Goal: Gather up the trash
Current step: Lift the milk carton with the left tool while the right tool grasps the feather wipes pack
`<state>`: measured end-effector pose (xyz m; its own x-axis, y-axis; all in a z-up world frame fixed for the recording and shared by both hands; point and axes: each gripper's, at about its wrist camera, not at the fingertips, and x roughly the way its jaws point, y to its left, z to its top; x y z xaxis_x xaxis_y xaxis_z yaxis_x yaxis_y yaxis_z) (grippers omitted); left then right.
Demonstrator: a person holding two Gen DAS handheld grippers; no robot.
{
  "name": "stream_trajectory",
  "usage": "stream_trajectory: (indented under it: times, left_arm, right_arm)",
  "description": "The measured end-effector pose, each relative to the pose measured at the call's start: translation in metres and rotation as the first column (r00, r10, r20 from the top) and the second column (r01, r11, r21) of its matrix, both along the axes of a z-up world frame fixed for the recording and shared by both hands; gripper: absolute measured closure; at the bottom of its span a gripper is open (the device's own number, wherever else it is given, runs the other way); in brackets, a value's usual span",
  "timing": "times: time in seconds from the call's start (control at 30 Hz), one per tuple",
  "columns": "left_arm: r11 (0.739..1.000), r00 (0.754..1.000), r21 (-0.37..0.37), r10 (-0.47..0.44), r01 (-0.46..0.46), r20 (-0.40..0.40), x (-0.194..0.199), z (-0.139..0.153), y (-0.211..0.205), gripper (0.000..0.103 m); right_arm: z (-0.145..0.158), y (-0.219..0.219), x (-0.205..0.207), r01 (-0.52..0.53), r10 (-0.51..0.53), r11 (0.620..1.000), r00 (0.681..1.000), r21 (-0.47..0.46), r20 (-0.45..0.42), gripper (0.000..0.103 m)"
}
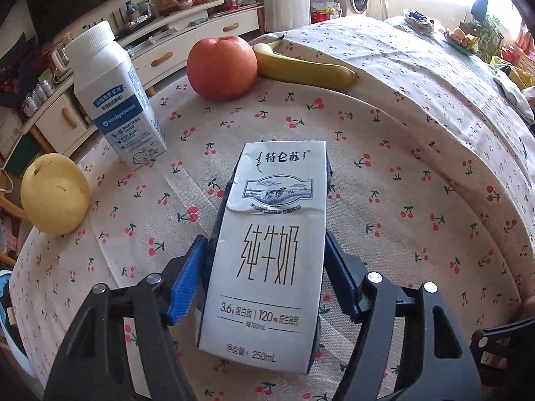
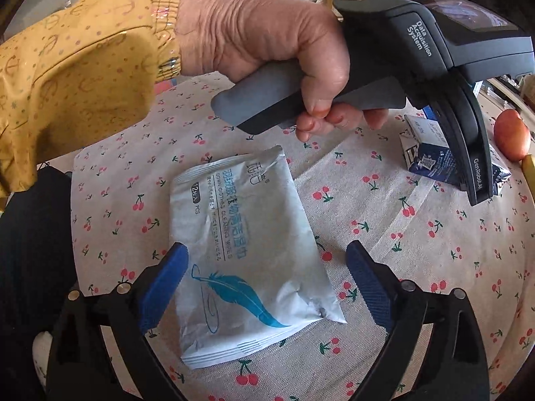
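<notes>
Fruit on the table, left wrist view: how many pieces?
3: a pear at the left edge, an apple at the far side, and a banana touching the apple's right. More may lie out of view.

One flat white milk carton, one upright white capped bottle-carton. One red apple, one yellow banana, one yellow pear. One pale blue wipes packet.

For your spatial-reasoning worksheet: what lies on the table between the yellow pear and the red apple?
In the left wrist view, the capped white bottle stands upright between the pear and the apple, touching neither.
</notes>
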<state>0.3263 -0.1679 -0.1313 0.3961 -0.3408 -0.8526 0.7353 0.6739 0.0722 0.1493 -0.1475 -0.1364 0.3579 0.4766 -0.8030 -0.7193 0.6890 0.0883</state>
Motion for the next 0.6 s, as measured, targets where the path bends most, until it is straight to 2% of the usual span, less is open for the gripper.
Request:
stream_trajectory:
  times: [0.17,0.3,0.43,0.5,0.6]
  left_arm:
    - [0.991,0.992,-0.057,0.121,-0.118,0.045,-0.017,0.01,0.022,0.035]
    - [0.959,0.965,-0.118,0.262,-0.257,0.03,-0.027,0.021,0.057,0.035]
    - [0.908,0.918,-0.165,0.396,-0.386,0.031,-0.047,0.034,0.102,0.035]
    - [0.874,0.887,-0.19,0.461,-0.447,0.038,-0.06,0.041,0.128,0.035]
    - [0.821,0.831,-0.204,0.553,-0.533,0.055,-0.085,0.05,0.162,0.035]
  right_arm:
    - [-0.002,0.01,-0.004,-0.004,0.004,1.0,1.0,-0.013,0.008,0.008]
    - [-0.003,0.016,-0.009,-0.027,0.027,1.0,1.0,-0.015,0.007,0.008]
    - [-0.006,0.03,-0.019,-0.062,0.063,0.998,0.998,-0.026,0.009,0.005]
    - [-0.009,0.04,-0.026,-0.081,0.086,0.993,0.995,-0.087,0.055,0.005]
    - [-0.009,0.046,-0.028,-0.08,0.084,0.993,0.995,-0.084,0.055,0.005]
